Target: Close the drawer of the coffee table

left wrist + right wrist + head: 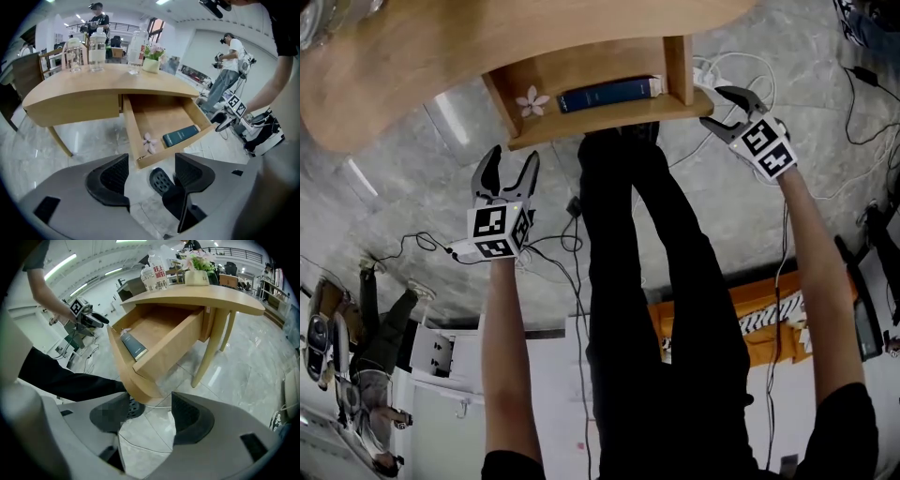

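Both open and empty, the left tongs [513, 161] and right tongs [724, 109] near the drawer [609, 118] at top centre should push its front evenly.

Dark-blue book [609, 94] near pink flower [532, 101]

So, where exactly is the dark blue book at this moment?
In the head view, the book lies inside the open drawer, near its right wall. The pale flower lies at the drawer's left end.
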Tool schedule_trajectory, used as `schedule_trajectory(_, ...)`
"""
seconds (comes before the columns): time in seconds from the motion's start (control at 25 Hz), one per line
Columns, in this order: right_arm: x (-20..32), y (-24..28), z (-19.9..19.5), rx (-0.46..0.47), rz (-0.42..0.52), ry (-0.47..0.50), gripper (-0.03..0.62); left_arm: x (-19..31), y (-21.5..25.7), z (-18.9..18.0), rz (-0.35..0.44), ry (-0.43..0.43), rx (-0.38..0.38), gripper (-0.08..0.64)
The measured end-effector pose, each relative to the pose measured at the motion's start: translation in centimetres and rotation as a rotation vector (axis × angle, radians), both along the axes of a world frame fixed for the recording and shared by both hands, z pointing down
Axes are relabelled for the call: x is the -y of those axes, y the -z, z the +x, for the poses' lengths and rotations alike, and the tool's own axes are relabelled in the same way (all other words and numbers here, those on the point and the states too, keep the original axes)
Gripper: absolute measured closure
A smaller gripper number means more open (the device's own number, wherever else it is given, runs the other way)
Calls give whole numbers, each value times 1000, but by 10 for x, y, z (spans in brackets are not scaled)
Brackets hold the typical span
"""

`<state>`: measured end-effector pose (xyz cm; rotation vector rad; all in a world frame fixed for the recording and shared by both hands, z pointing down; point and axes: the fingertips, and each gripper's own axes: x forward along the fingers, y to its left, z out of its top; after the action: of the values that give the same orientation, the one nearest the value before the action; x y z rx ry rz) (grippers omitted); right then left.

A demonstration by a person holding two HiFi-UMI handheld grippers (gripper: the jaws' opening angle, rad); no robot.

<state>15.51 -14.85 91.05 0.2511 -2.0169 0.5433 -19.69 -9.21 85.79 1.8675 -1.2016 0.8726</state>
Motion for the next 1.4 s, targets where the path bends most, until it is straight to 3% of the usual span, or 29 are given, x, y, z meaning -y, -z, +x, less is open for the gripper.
schedule_trajectory(0.2, 1, -19, -5, -48, 13, 63, 354, -3, -18, 8, -35, -27, -3, 252)
schedule_trajectory(0.36, 1, -28, -10, -77, 25, 98, 356, 2, -24, 13, -35, 15, -17, 252)
schedule_trajectory(0.56, 1, -35, -12, -104, 35, 108, 410, 2, -31, 12, -27, 28, 8, 252)
schedule_trajectory(0.92, 2, -33, -12, -142, 84, 117, 444, 3, -32, 11, -35, 40, 29, 259)
schedule_trajectory(1.24, 5, -18, -10, -88, 31, -23, 446, 12, -13, 10, 5, 72, 12, 261)
schedule_trajectory(1.4, 8, -16, -10, -89, 30, -36, 449, 13, -11, 10, 3, 87, 14, 262)
